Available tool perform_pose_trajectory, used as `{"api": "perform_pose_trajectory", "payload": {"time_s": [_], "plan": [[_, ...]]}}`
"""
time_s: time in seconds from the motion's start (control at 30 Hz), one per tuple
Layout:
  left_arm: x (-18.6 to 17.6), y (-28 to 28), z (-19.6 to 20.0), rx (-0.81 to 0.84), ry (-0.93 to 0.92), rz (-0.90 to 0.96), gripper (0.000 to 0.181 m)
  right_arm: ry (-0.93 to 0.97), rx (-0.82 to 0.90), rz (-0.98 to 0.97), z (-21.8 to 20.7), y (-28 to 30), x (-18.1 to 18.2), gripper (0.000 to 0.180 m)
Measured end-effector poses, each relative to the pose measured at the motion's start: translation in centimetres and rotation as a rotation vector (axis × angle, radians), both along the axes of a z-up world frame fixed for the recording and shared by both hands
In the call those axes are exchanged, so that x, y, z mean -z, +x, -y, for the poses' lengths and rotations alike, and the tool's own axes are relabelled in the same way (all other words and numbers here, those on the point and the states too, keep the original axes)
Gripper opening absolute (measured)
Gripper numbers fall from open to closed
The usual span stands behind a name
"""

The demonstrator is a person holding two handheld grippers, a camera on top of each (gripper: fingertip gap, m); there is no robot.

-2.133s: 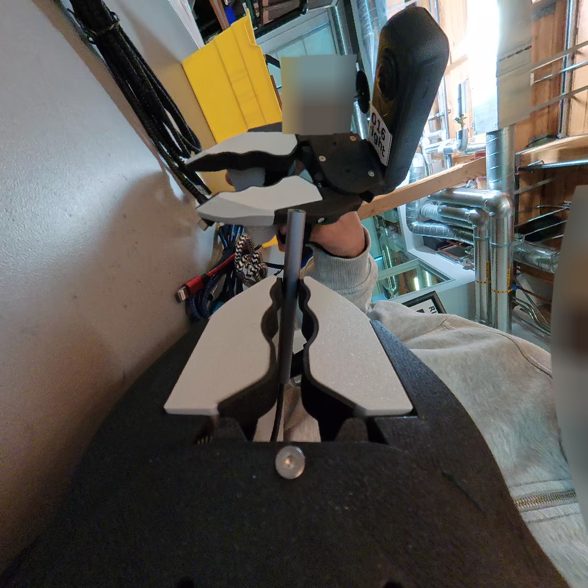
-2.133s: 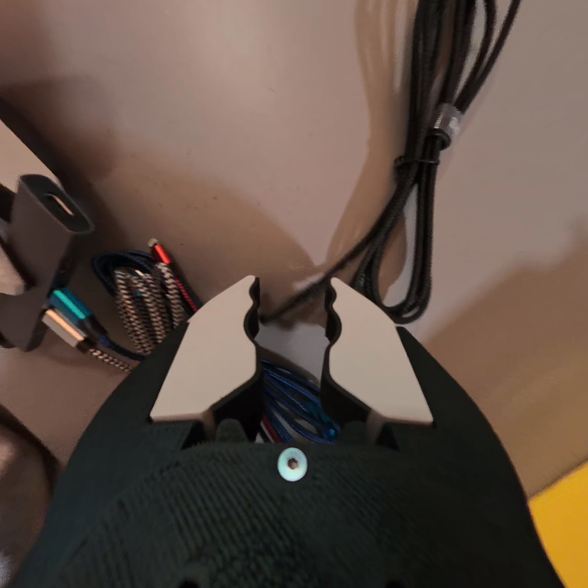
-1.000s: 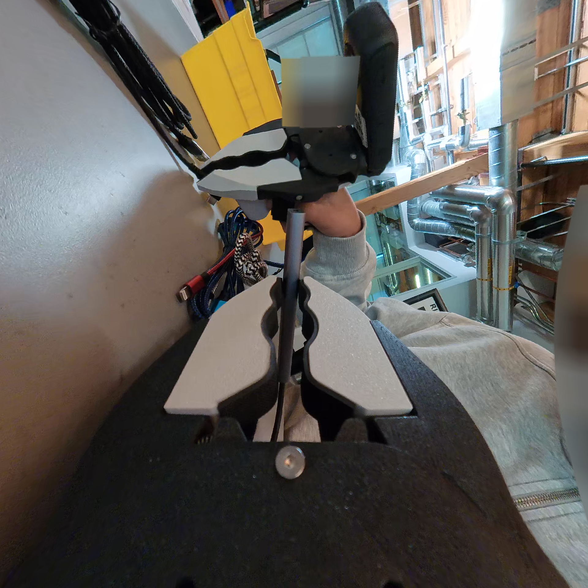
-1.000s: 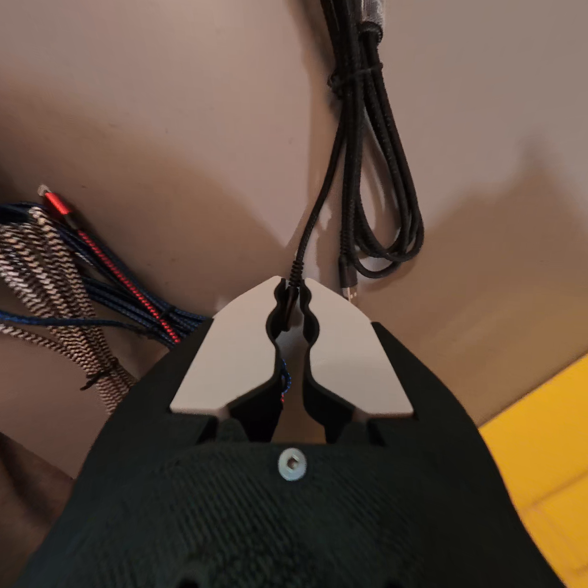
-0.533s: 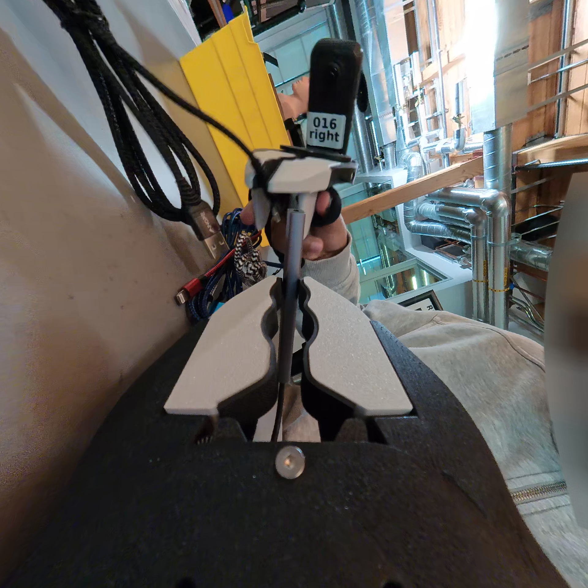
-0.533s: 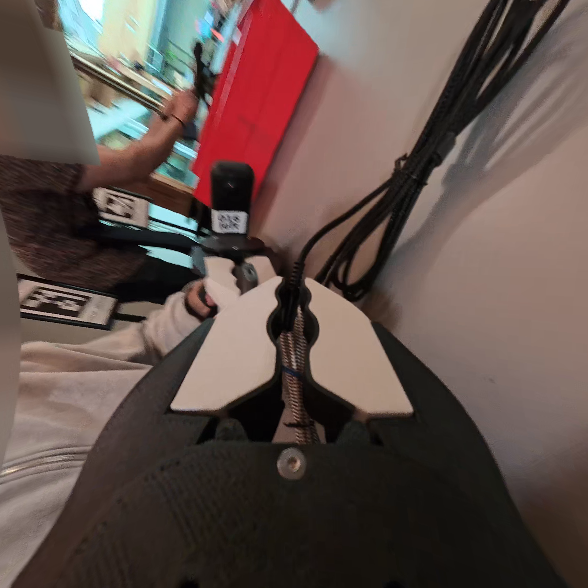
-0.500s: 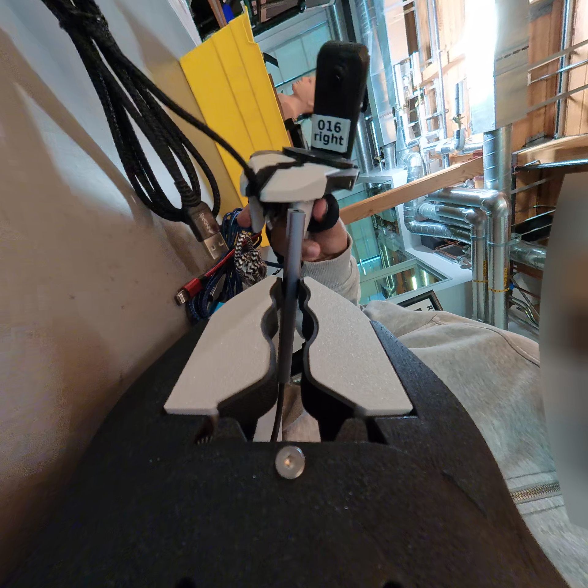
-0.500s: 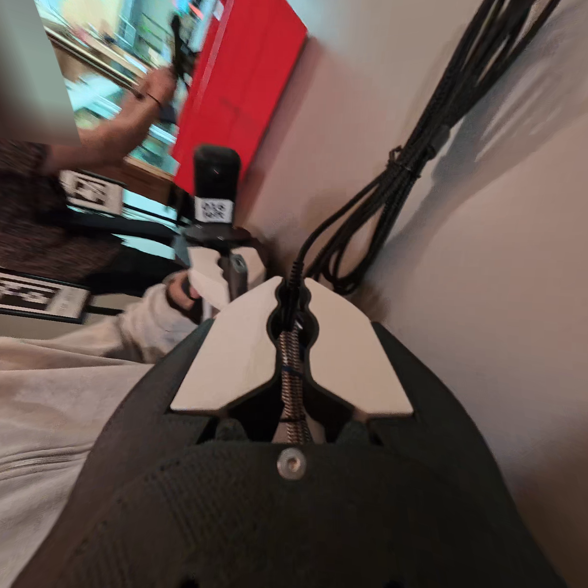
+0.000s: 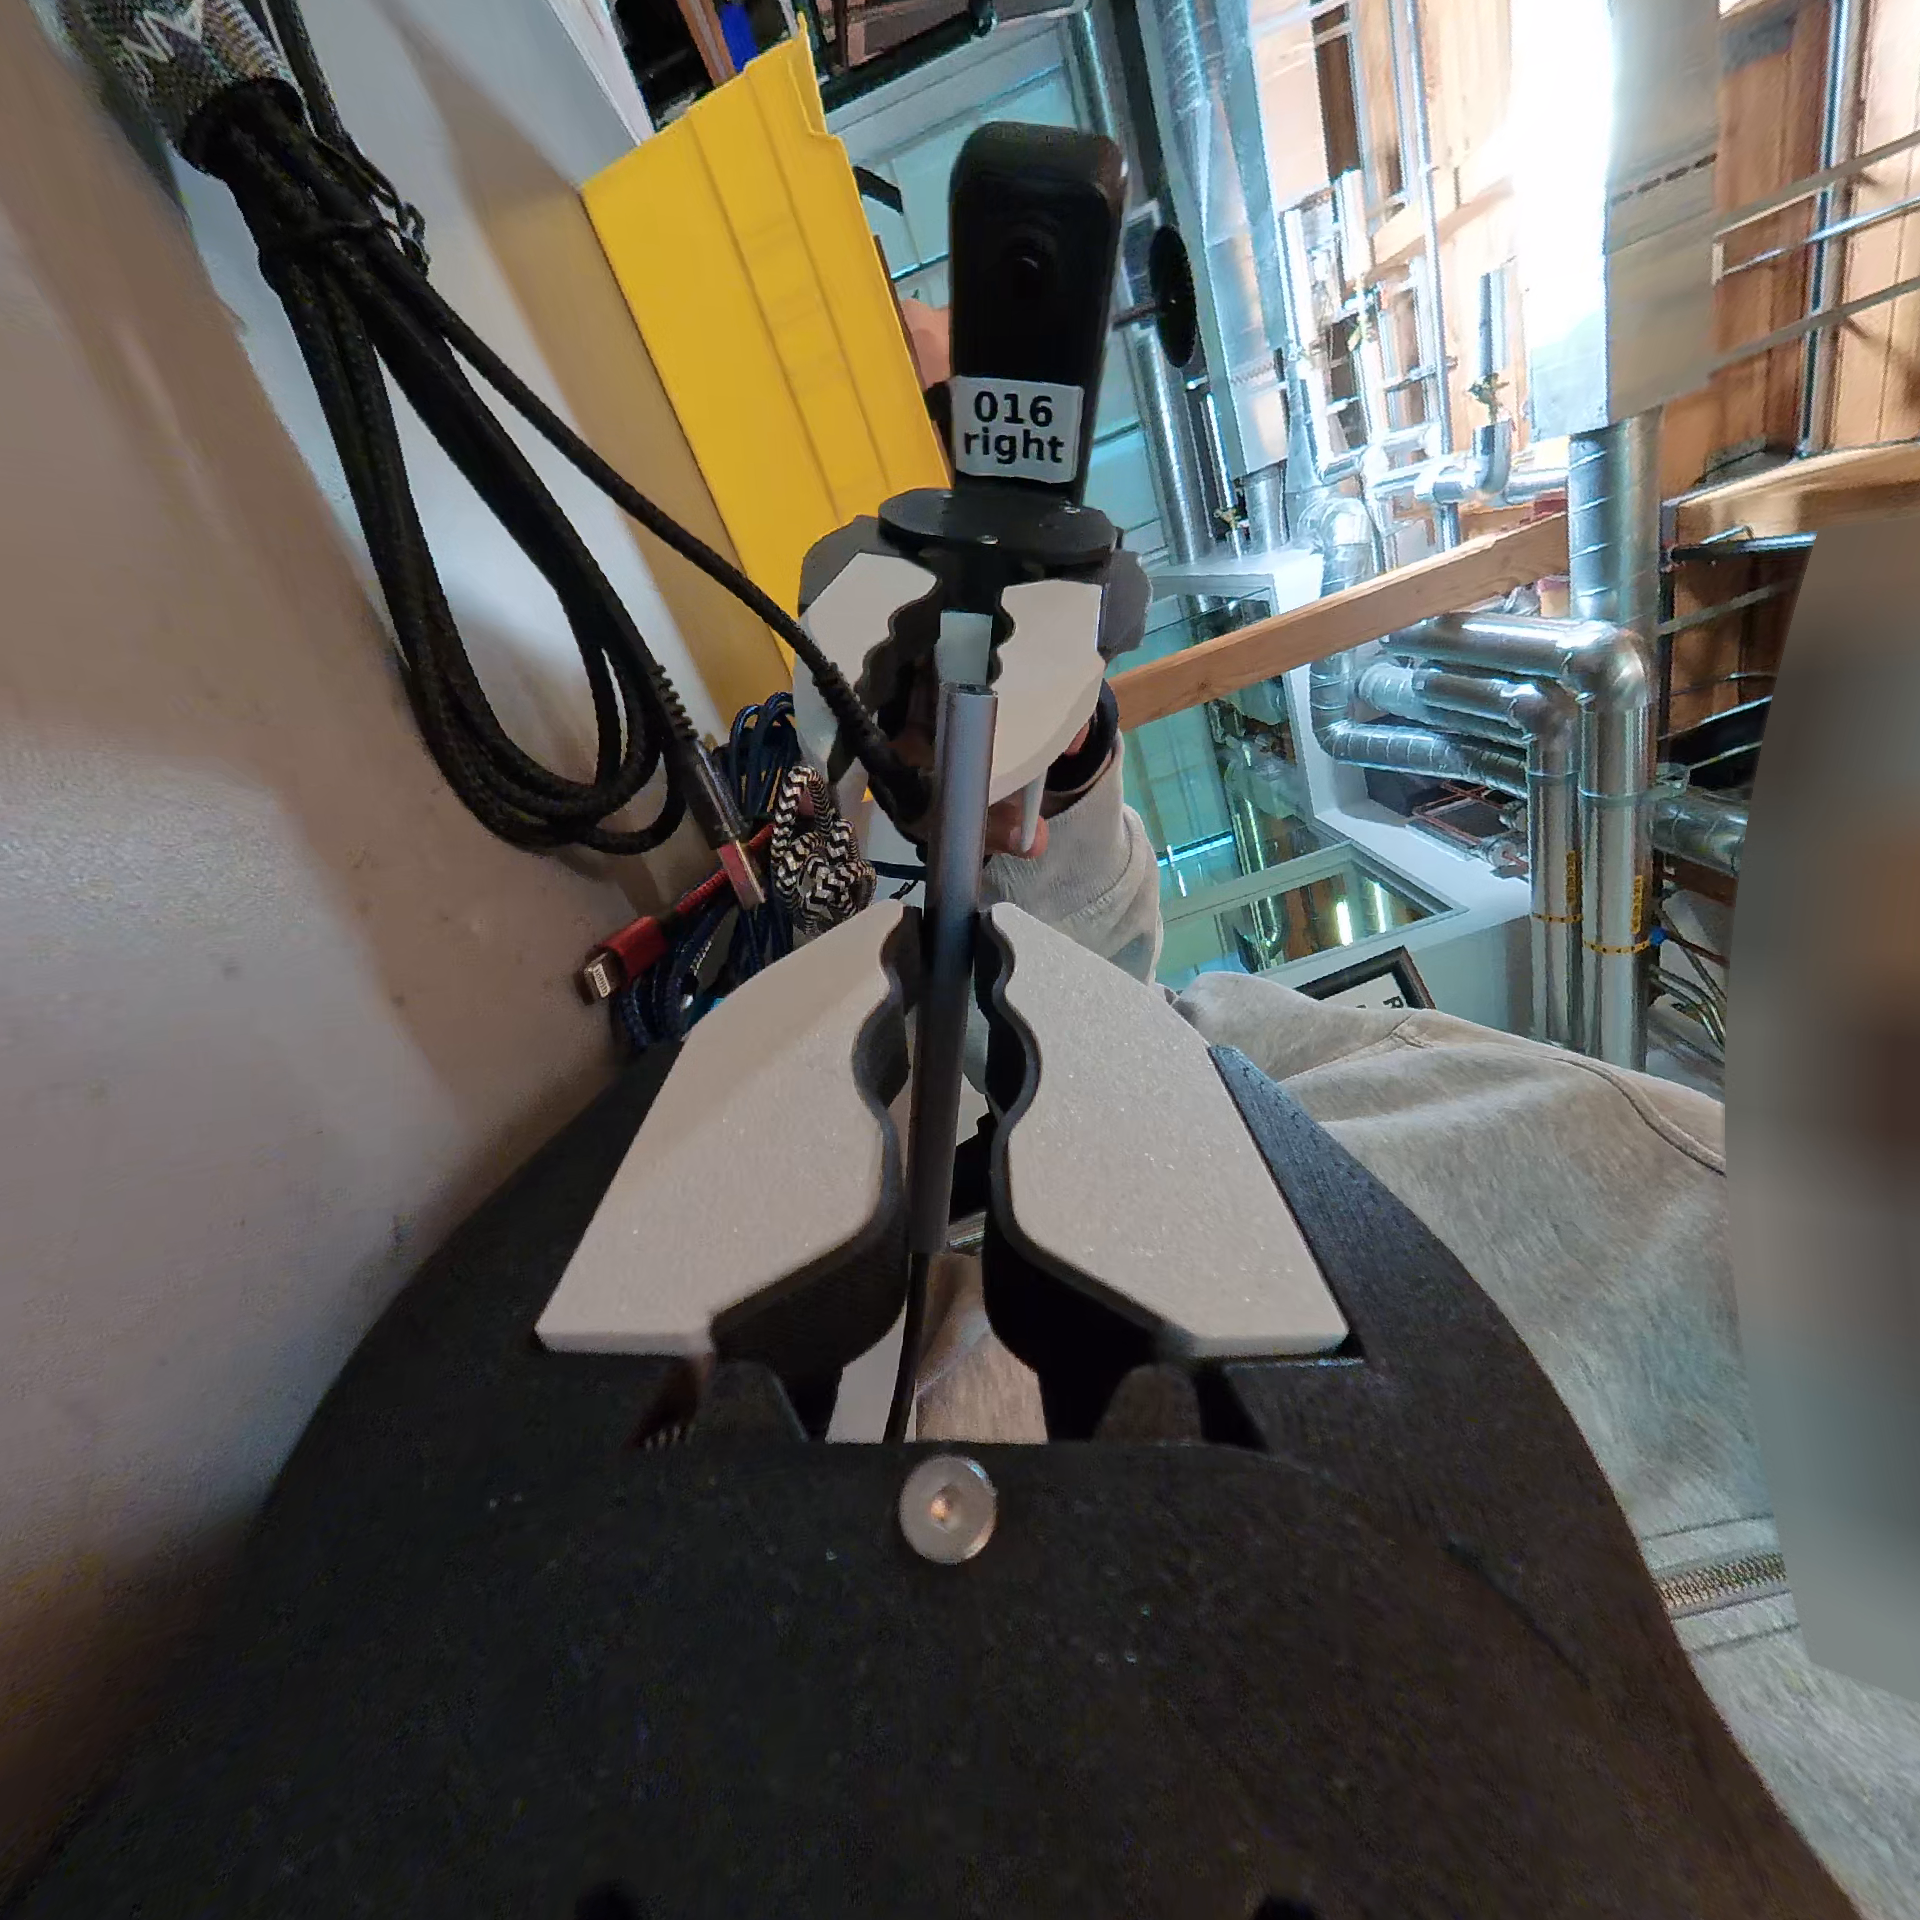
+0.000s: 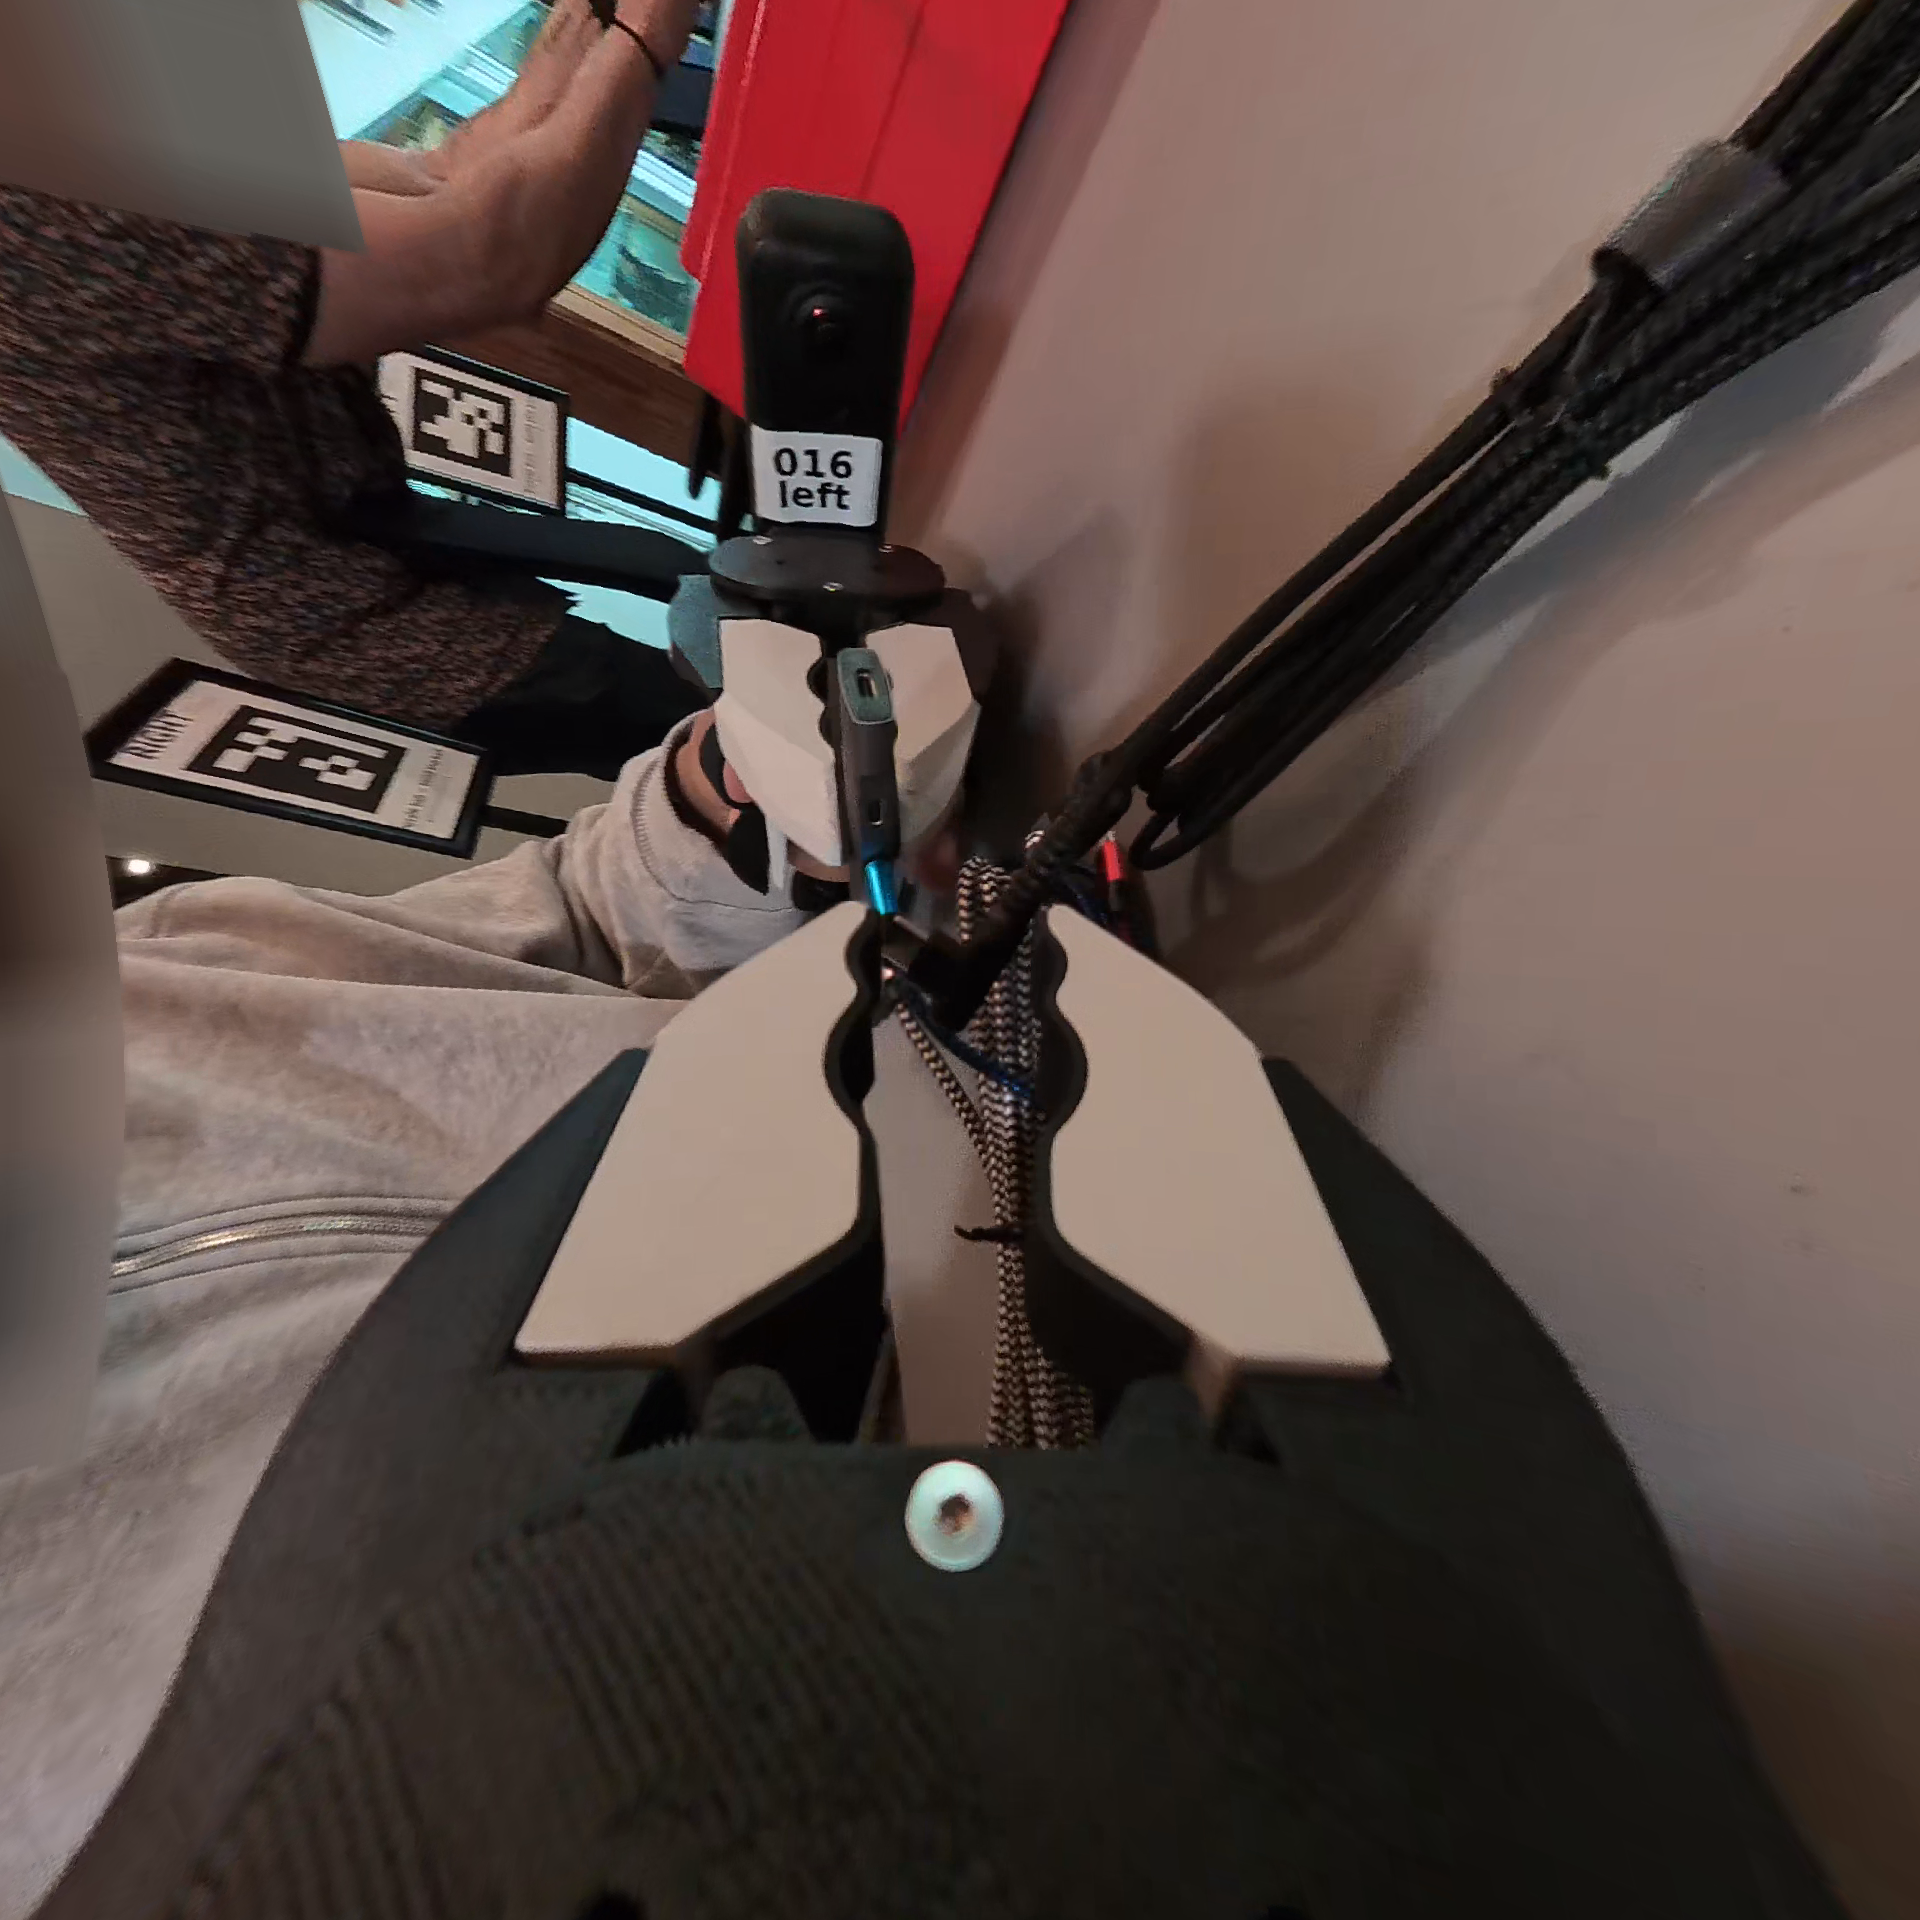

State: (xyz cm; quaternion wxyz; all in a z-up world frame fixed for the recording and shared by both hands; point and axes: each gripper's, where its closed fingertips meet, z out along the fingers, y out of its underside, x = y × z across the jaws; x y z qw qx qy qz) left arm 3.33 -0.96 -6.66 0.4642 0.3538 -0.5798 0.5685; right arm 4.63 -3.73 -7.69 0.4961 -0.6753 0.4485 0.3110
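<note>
My left gripper is shut on a slim grey adapter bar that sticks out forward. It shows opposite in the right wrist view, with the bar and a blue connector at the bar's near end. My right gripper faces it closely, jaws apart. The black plug of a black braided cable lies loose between its fingers. In the left wrist view the right gripper sits just beyond the bar's tip, with the cable running to it.
The beige tabletop bears the coiled black cable and a bundle of blue, red and striped cables. A yellow bin stands behind, a red bin on the other side. Another person's hand and marker placards are beyond. Both grippers' tips are close together, under 4 cm apart.
The right gripper shut on the black plug on the table, lifted it and swung round to face the left gripper. It has come closer and its jaws have now opened.
</note>
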Motion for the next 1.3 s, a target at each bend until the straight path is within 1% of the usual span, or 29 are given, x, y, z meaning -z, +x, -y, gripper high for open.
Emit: {"api": "perform_pose_trajectory", "payload": {"time_s": [0.2,0.37,0.43,0.57,0.67,0.7,0.8,0.9,1.0,1.13,1.3], "plan": [[0.0,0.0,0.0,0.001,0.0,0.001,0.008,0.072,-0.018,-0.023,-0.1,-0.2,-0.4,0.028],[0.0,0.0,0.0,0.001,0.0,0.002,0.008,0.063,0.001,0.019,-0.4,0.2,-0.5,0.026],[0.0,-0.1,0.0,0.002,0.001,0.002,0.008,0.024,-0.006,0.038,-0.7,0.2,-0.2,0.025],[0.1,-0.1,0.0,0.005,0.006,0.006,0.008,-0.114,-0.024,0.121,-1.1,0.0,0.7,0.024],[0.1,-0.1,0.0,0.005,0.007,0.007,0.008,-0.145,-0.038,0.171,-1.6,-0.2,0.4,0.025],[0.1,-0.1,0.0,0.005,0.008,0.007,0.008,-0.139,-0.048,0.181,-1.7,-0.4,0.3,0.026],[0.1,-0.2,0.1,0.008,0.013,0.011,0.008,-0.068,-0.079,0.136,-2.0,-1.1,-0.1,0.044],[0.2,-0.3,0.1,0.011,0.016,0.014,0.009,0.051,-0.08,0.059,-2.0,-1.2,-0.8,0.052],[0.2,-0.3,0.1,0.011,0.017,0.016,0.009,0.147,-0.083,0.005,-1.6,-1.2,-1.2,0.049],[0.2,-0.3,0.1,0.01,0.018,0.017,0.009,0.14,-0.099,0.038,-1.4,-1.2,-0.8,0.028],[0.2,-0.2,0.1,0.01,0.016,0.016,0.009,0.163,-0.091,0.097,-1.4,-1.0,-1.4,0.025]]}}
